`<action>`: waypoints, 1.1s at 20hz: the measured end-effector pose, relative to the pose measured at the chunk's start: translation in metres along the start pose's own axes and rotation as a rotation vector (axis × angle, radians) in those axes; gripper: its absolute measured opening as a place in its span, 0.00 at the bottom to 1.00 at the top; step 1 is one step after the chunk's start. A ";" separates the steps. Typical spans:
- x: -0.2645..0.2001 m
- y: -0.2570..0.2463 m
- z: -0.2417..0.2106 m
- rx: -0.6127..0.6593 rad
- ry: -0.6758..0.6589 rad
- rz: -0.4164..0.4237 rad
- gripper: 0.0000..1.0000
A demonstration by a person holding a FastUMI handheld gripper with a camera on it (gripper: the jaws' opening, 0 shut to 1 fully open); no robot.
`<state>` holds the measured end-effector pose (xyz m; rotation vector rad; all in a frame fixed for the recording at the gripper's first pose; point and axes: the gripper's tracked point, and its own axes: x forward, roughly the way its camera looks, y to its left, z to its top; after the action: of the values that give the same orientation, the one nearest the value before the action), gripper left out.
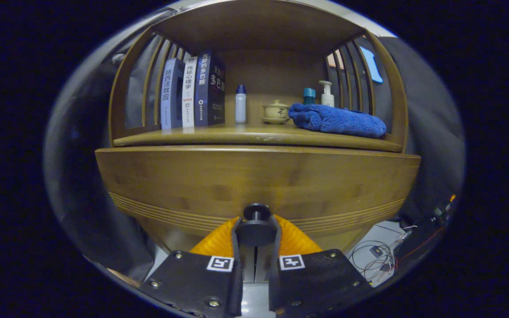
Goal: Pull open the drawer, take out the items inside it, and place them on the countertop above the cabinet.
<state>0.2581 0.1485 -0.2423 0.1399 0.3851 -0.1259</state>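
The gripper (pixel 256 232) has its jaws drawn nearly together, both fingers pressing on the dark knob (pixel 256 212) of the drawer (pixel 254 181). The drawer front stands just ahead of the fingers, flush below the countertop (pixel 219 134). On the countertop, far left, three books (pixel 192 90) stand upright. Right of them stand a white bottle (pixel 240 104) and a lidded teacup (pixel 275 110). Far right lies a folded blue towel (pixel 336 120), a pump bottle (pixel 326 93) behind it.
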 end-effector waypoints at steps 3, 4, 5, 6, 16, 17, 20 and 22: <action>-0.026 -0.002 -0.008 -0.016 0.002 0.004 0.24; -0.037 -0.003 -0.010 -0.012 0.005 0.004 0.24; -0.045 -0.004 -0.013 -0.010 0.009 0.007 0.24; -0.054 -0.005 -0.016 -0.009 0.012 0.012 0.24; -0.113 -0.005 -0.038 -0.016 0.061 0.040 0.24; -0.119 -0.005 -0.042 -0.020 0.070 0.041 0.24; -0.136 -0.009 -0.060 -0.020 0.113 0.047 0.24; -0.143 -0.016 -0.064 -0.028 0.110 0.037 0.23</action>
<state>0.1009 0.1566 -0.2479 0.1263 0.4937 -0.0761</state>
